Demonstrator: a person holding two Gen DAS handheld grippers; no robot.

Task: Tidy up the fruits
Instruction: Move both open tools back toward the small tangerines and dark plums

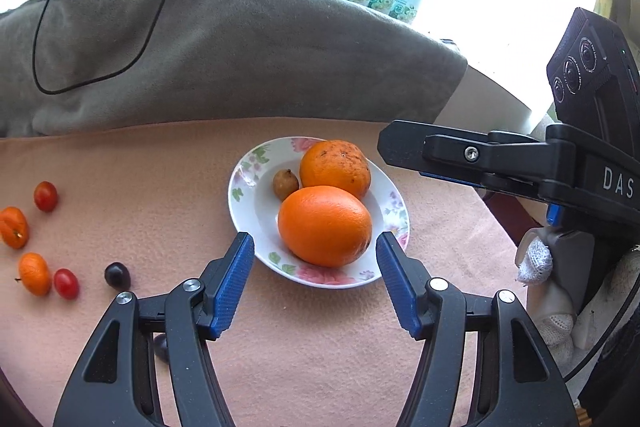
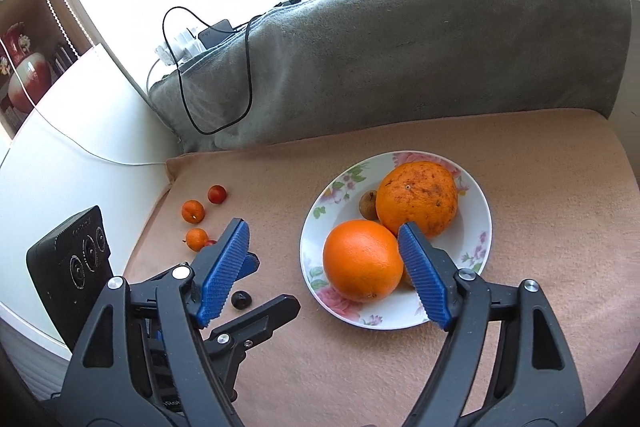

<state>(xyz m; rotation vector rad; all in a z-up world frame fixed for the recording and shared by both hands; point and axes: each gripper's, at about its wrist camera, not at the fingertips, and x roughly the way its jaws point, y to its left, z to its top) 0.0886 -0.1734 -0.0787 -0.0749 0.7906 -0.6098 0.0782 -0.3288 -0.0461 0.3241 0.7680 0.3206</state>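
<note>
Both tongs stand open and hold nothing. Left of the left tongs [image 1: 315, 283] lie loose kumquats [image 1: 34, 273], cherry tomatoes [image 1: 66, 283] and a dark grape [image 1: 117, 275] on the pink cloth [image 1: 160, 187]. Just ahead of its tips sits the plate [image 1: 248, 203] with two oranges [image 1: 325, 225] and a small brown fruit [image 1: 285, 184]. The right tongs [image 2: 324, 271] hover above the near orange, pads clear of it. The orange looks just placed; next, I judge, comes a reach left for a small fruit, needing a narrower, gentle pinch.

Bare pink cloth [image 1: 320, 347] lies open between the plate [image 1: 256, 211] and the loose small fruits [image 1: 66, 283] at left; a raised grey blanket [image 1: 240, 67] blocks the far side.
</note>
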